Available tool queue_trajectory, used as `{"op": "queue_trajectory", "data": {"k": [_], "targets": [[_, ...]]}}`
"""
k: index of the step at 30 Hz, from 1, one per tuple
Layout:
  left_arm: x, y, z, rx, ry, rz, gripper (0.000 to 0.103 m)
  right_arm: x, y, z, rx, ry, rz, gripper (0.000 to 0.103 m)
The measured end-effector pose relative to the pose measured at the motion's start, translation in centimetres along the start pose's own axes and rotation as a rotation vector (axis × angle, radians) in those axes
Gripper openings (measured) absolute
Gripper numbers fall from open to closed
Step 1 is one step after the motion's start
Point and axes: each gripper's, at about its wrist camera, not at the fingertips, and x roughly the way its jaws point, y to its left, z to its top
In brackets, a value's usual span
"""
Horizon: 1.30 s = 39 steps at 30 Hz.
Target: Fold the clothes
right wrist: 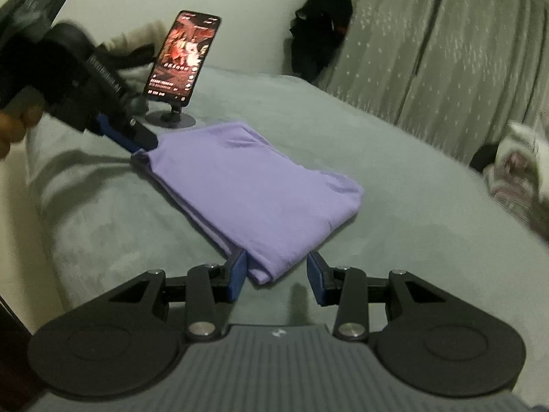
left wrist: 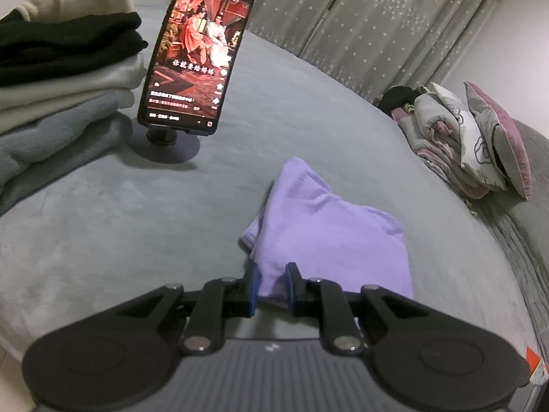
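A folded purple garment lies on the grey bed cover. My left gripper is shut on its near corner, with cloth pinched between the blue pads. From the right wrist view this same left gripper grips the garment's far left corner, held by a hand at the frame's left edge. The purple garment lies flat there, in a rough rectangle. My right gripper stands open, its jaws wide on either side of the garment's near corner, and neither pad presses the cloth.
A phone with a lit screen stands on a round-based holder beyond the garment. A stack of folded clothes sits at the left. A bundled quilt and pillows lie at the right. Curtains and a black garment are behind.
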Motion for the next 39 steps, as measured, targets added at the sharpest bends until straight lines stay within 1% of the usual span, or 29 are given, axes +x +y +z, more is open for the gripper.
{"op": "queue_trajectory", "data": {"k": [4, 6, 7, 10, 13, 21, 26, 27, 29, 31, 32, 33, 35, 39], "targets": [[-0.3, 0.6, 0.2, -0.05, -0.016, -0.033, 0.015, 0.3, 1.7, -0.1, -0.111, -0.037, -0.079, 0.04], [-0.3, 0.7, 0.3, -0.071, -0.018, -0.05, 0.015, 0.3, 2.4, -0.3, -0.158, -0.048, -0.101, 0.035], [-0.3, 0.7, 0.3, -0.072, -0.014, -0.05, 0.015, 0.4, 2.8, -0.4, -0.185, -0.052, -0.109, 0.031], [0.2, 0.3, 0.3, -0.049, 0.003, -0.031, 0.016, 0.5, 3.6, -0.8, -0.255, -0.062, -0.141, 0.03], [0.6, -0.1, 0.1, -0.02, 0.016, -0.011, 0.017, 0.5, 3.6, -1.0, -0.264, -0.065, -0.156, 0.03], [0.8, -0.4, -0.1, -0.001, 0.018, -0.01, 0.017, 0.1, 3.8, -1.2, -0.306, -0.076, -0.157, 0.029], [0.8, -0.4, -0.2, 0.007, 0.022, -0.006, 0.017, 0.2, 3.9, -1.1, -0.325, -0.085, -0.204, 0.029], [0.8, -0.5, -0.2, 0.009, 0.022, -0.005, 0.016, 0.3, 3.9, -1.1, -0.323, -0.08, -0.207, 0.027], [0.8, -0.6, -0.2, 0.018, 0.021, 0.002, 0.016, 0.5, 3.8, -1.2, -0.328, -0.065, -0.21, 0.014], [0.9, -0.8, -0.3, 0.026, 0.02, 0.008, 0.014, 0.6, 4.0, -1.4, -0.343, -0.056, -0.207, 0.007], [0.9, -0.8, -0.3, 0.031, 0.02, 0.011, 0.004, 0.5, 4.1, -1.5, -0.348, -0.056, -0.212, 0.003], [0.9, -0.9, -0.4, 0.035, 0.02, 0.015, 0.002, 0.4, 4.2, -1.6, -0.352, -0.057, -0.218, 0.001], [0.7, -1.1, -0.4, 0.046, 0.008, 0.025, 0.002, 0.3, 4.3, -1.6, -0.358, -0.059, -0.227, 0.0], [-0.1, -0.9, -0.3, 0.03, -0.023, 0.011, 0.002, -0.5, 3.7, -0.9, -0.332, -0.055, -0.2, 0.0]]}}
